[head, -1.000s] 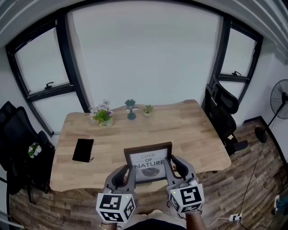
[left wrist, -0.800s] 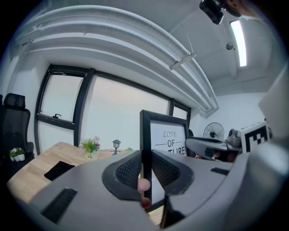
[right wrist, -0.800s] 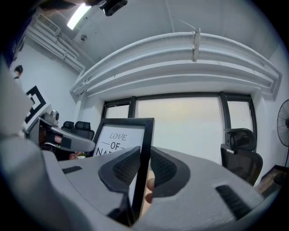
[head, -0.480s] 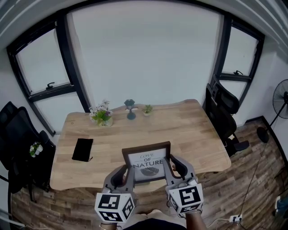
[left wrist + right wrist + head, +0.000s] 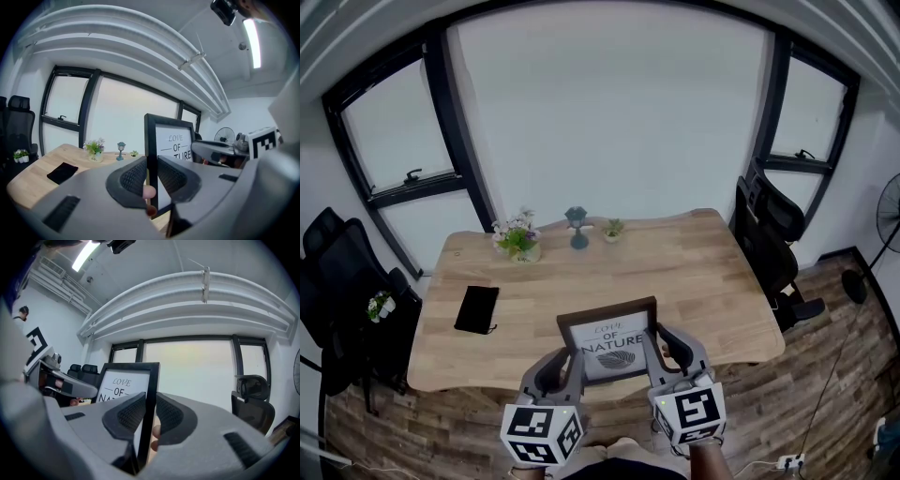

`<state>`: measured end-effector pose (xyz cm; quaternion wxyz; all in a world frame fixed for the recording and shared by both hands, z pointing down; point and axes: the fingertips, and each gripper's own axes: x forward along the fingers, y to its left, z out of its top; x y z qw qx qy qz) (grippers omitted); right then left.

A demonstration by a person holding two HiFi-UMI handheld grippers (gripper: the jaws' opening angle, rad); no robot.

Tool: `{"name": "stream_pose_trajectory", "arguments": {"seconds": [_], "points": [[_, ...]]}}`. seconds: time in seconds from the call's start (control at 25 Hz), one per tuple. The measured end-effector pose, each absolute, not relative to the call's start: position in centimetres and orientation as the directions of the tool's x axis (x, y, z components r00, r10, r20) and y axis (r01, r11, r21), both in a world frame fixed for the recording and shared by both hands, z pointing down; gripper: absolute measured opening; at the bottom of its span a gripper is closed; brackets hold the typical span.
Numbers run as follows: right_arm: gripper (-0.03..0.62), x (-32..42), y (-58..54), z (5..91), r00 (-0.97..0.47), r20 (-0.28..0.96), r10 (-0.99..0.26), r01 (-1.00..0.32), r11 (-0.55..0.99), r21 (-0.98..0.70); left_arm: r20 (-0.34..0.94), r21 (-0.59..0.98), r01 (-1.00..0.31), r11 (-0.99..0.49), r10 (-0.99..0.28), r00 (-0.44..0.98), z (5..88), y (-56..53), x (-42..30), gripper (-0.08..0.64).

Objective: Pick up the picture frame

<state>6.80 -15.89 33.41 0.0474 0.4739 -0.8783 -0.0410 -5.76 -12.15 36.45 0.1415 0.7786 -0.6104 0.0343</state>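
A wooden table fills the windowed room ahead of us, with open wood between our jaws and its far edge. We hold one picture frame upright at the table's near edge. Our left gripper is clamped narrowly on its left bar and our right gripper on its right bar. Far beyond the jaws stand one flower pot, one small lamp and one tiny plant. One black pouch lies left of the left jaws.
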Motion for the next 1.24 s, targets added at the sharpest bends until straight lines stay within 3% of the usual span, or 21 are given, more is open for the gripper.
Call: {"name": "stream_pose_trajectory", "arguments": {"seconds": [1.24], "points": [[0.071, 6.8, -16.0, 34.7, -0.516, 0.058, -0.855, -0.85, 0.519, 0.093, 0.244, 0.194, -0.952, -0.239, -0.928, 0.282, 37.2, -12.5, -6.0, 0.064]]}}
